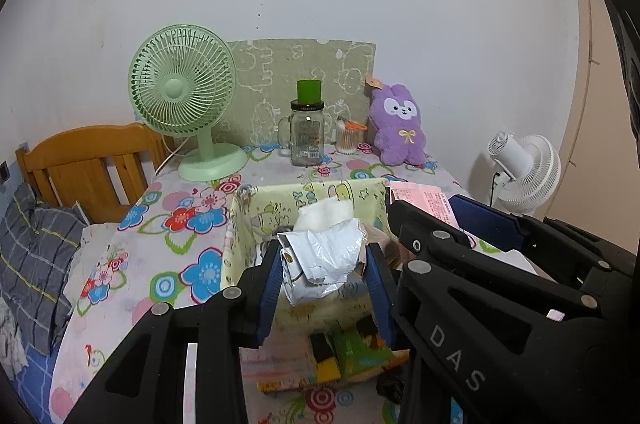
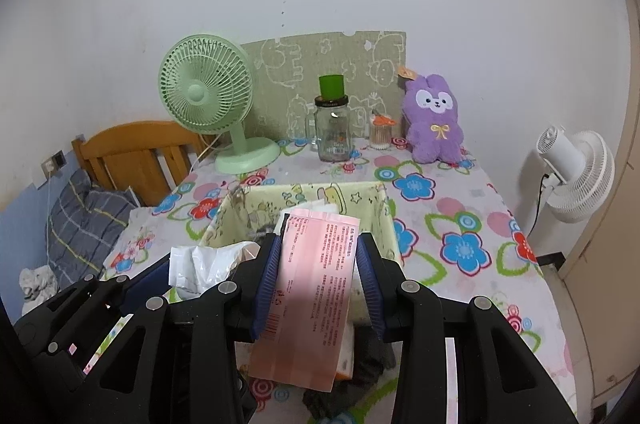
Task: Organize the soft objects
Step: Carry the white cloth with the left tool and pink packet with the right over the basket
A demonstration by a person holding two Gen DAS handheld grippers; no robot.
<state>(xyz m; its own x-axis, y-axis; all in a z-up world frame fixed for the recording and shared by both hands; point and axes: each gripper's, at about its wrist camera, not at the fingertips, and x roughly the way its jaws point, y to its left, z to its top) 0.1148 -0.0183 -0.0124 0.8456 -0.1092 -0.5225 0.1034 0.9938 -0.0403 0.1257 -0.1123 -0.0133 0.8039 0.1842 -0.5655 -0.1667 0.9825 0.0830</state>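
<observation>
The left tool (image 1: 324, 276) and the right tool (image 2: 318, 276) reach forward side by side, tilted downward, almost touching (the right one slightly ahead). Each has its blue-padded jaws partly closed, clamped on a packet.

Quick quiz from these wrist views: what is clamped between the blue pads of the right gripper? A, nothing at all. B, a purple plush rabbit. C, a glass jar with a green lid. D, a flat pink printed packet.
D: the right gripper has its blue pads pressed on both long edges of the flat pink printed packet, held over the pale yellow fabric box.
</observation>
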